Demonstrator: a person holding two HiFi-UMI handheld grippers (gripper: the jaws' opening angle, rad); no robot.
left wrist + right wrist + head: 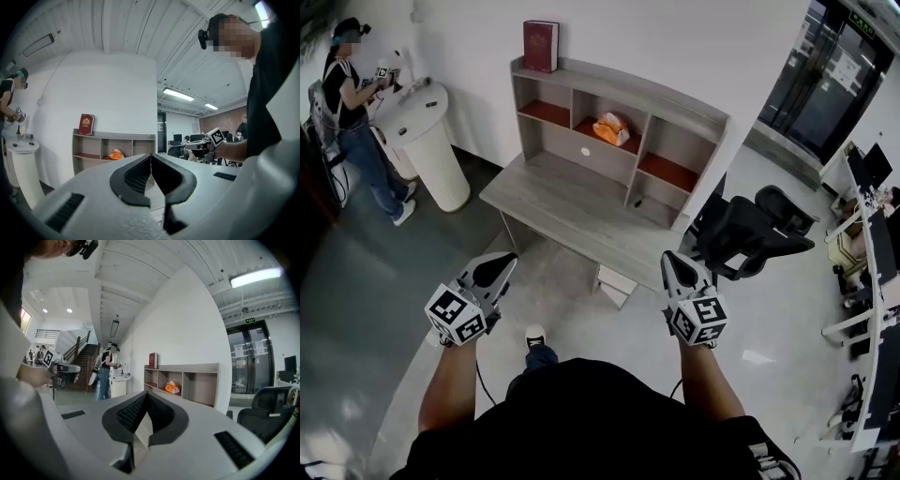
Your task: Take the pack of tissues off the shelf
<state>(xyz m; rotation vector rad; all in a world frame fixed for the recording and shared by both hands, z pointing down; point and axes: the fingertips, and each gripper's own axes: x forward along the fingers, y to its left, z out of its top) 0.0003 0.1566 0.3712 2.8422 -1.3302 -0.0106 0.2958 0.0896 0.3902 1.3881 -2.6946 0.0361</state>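
An orange pack of tissues (611,127) lies in the middle compartment of the grey shelf unit (670,111) on top of the desk (572,214). It also shows small in the left gripper view as the tissue pack (116,153) and in the right gripper view as the pack (172,388). My left gripper (504,262) and right gripper (673,262) hang well short of the desk, both pointing level toward it. Each has its jaws together with nothing between them: the left gripper (151,156) and the right gripper (146,394) both show the tips meeting.
A red book (540,45) stands on top of the shelf unit. A black office chair (755,232) sits right of the desk. A white round pedestal (427,141) stands at the left, with a person (352,103) beside it. A small white box (614,283) is under the desk.
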